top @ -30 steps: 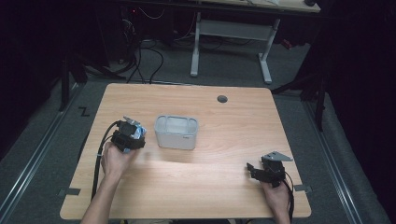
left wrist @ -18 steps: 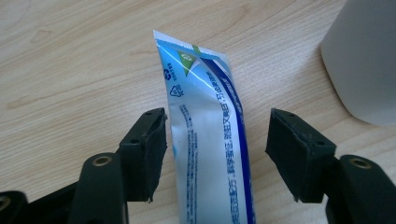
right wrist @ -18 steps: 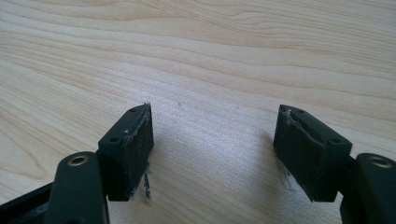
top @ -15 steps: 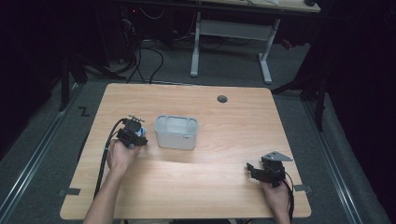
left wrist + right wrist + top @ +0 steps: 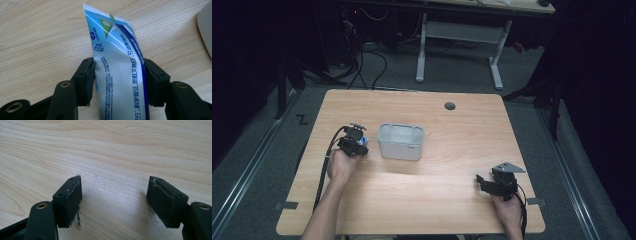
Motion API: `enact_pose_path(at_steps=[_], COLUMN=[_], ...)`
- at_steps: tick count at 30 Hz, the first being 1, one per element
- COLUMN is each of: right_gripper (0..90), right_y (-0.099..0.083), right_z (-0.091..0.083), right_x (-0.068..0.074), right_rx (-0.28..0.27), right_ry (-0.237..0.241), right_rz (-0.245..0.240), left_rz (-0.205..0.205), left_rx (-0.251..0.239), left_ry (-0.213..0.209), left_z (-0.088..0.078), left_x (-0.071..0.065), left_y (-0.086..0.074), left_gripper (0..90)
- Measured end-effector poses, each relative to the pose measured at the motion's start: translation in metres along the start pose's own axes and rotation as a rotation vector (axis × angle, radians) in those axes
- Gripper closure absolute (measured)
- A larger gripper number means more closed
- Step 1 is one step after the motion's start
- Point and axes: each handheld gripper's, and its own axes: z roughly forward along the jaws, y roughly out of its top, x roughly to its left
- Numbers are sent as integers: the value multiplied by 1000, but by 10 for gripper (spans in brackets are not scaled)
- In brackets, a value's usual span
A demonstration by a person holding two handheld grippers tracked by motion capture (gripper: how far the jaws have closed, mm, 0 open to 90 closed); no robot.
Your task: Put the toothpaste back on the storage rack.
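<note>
Your left gripper (image 5: 119, 82) has just been closing its jaws on the toothpaste tube (image 5: 117, 72), pads touching both flat sides. The tube's long axis runs straight out ahead of the jaws, sealed end farthest. The white bin (image 5: 401, 141) sits just beside this gripper, toward your right. Your right gripper (image 5: 115, 197) stands open and empty, well apart, over the bare table (image 5: 112, 147).

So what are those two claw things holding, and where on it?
The left gripper has its fingers against the two long edges of a toothpaste tube, partway along its body, below the flat crimped end. The right gripper is open with nothing in it.
</note>
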Motion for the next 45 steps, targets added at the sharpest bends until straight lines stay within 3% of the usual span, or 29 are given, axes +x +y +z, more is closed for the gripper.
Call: enact_pose_path(at_steps=[16, 19, 21, 30, 34, 37, 45], right_gripper=[287, 287, 287, 287, 287, 287, 287], right_y=[0, 0, 0, 0, 0, 0, 0], right_z=[0, 0, 0, 0, 0, 0, 0], right_x=[0, 0, 0, 0, 0, 0, 0], right_rx=[0, 0, 0, 0, 0, 0, 0], right_ry=[0, 0, 0, 0, 0, 0, 0], right_rz=[0, 0, 0, 0, 0, 0, 0], left_rz=[-59, -59, -37, -42, -33, -61, -57], left_rx=[22, 30, 38, 57, 54, 41, 8], left_ry=[-49, -48, -24, -29, -29, -61, -91], left_z=[0, 0, 2, 2, 1, -3, -13], left_x=[16, 18, 18, 19, 20, 25, 25], left_y=[2, 1, 0, 2, 1, 1, -1], left_gripper=[556, 608, 651, 658, 691, 706, 715])
